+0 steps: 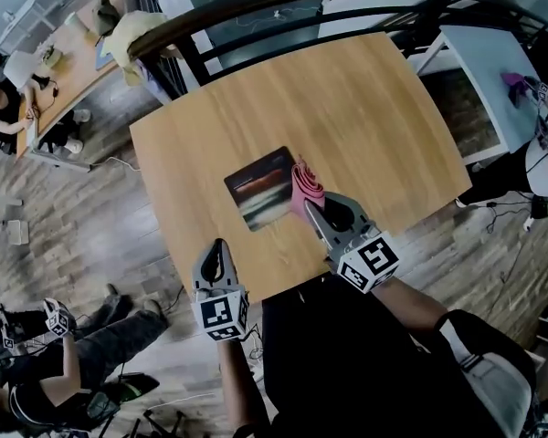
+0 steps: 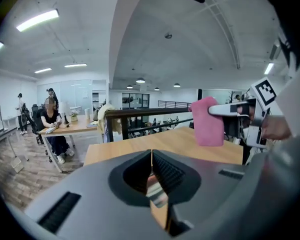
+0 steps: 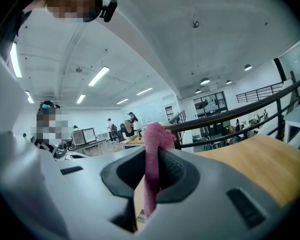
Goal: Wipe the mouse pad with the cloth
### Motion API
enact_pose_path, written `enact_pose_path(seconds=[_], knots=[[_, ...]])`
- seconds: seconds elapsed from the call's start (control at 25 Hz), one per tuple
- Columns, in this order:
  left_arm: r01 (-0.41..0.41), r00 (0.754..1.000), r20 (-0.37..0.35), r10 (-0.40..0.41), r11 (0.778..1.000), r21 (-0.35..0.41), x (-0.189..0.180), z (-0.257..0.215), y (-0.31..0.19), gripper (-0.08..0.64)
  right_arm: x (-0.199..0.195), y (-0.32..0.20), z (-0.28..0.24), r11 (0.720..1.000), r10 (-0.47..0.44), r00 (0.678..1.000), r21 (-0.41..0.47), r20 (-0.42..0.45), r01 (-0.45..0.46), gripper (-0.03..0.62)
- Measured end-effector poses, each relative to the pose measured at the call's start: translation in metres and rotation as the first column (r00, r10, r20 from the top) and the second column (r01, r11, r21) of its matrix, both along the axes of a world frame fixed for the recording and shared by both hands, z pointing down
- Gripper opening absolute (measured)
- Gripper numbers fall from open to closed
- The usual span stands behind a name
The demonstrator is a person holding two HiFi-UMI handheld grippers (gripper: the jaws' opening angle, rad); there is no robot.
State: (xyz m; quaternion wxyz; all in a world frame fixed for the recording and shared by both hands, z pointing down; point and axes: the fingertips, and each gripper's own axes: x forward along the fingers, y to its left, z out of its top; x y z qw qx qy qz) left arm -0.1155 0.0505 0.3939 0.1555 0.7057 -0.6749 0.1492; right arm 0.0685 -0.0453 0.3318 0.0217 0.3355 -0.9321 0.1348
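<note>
Cloth [image 3: 152, 134] between jaws of right gripper [image 1: 309, 210]

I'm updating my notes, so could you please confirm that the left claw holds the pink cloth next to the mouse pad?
Not quite: it is the right claw that holds the pink cloth, clamped between its jaws in the right gripper view. The left claw is shut on nothing. The cloth is indeed next to the mouse pad.
</note>
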Motion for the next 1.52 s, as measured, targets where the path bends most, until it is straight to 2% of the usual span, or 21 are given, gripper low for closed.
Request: enact_pose_path(seconds=[0.24, 0.44, 0.6, 0.68, 0.8, 1.0, 1.16, 1.36, 1.52], knots=[[-0.087, 0.996, 0.023, 0.089, 0.991, -0.102, -0.021, 0.043, -0.043, 0.025, -0.025, -0.042, 0.029, 1.000, -0.017, 0.997, 0.005, -0.081, 0.018, 0.059], [-0.175, 0.984, -0.001, 0.178, 0.965, -0.194, -0.039, 0.090, -0.073, 0.025, -0.052, -0.069, 0.066, 1.000, -0.011, 0.985, -0.001, -0.172, 0.011, 0.060], [-0.220, 0.975, -0.027, 0.219, 0.949, -0.224, -0.055, 0.116, -0.098, 0.025, -0.074, -0.092, 0.100, 1.000, -0.004, 0.962, -0.005, -0.274, 0.003, 0.058], [-0.237, 0.971, -0.051, 0.232, 0.940, -0.246, -0.063, 0.132, -0.108, 0.025, -0.085, -0.103, 0.125, 1.000, -0.011, 0.934, -0.008, -0.358, 0.009, 0.058], [-0.252, 0.967, -0.094, 0.235, 0.932, -0.261, -0.072, 0.151, -0.117, 0.025, -0.101, -0.113, 0.171, 0.999, -0.039, 0.873, -0.024, -0.486, 0.031, 0.058], [-0.284, 0.958, -0.135, 0.255, 0.917, -0.282, -0.086, 0.178, -0.123, 0.025, -0.128, -0.112, 0.264, 0.986, -0.151, 0.749, -0.154, -0.646, 0.066, 0.058], [-0.301, 0.951, -0.160, 0.264, 0.910, -0.285, -0.096, 0.191, -0.132, 0.025, -0.151, -0.106, 0.315, 0.966, -0.244, 0.668, -0.235, -0.703, 0.106, 0.060], [-0.302, 0.948, -0.186, 0.257, 0.912, -0.277, -0.102, 0.198, -0.139, 0.025, -0.172, -0.098, 0.344, 0.942, -0.321, 0.601, -0.309, -0.732, 0.127, 0.059], [-0.311, 0.945, -0.192, 0.265, 0.909, -0.277, -0.104, 0.201, -0.140, 0.025, -0.184, -0.089, 0.352, 0.934, -0.352, 0.549, -0.323, -0.758, 0.152, 0.059]])
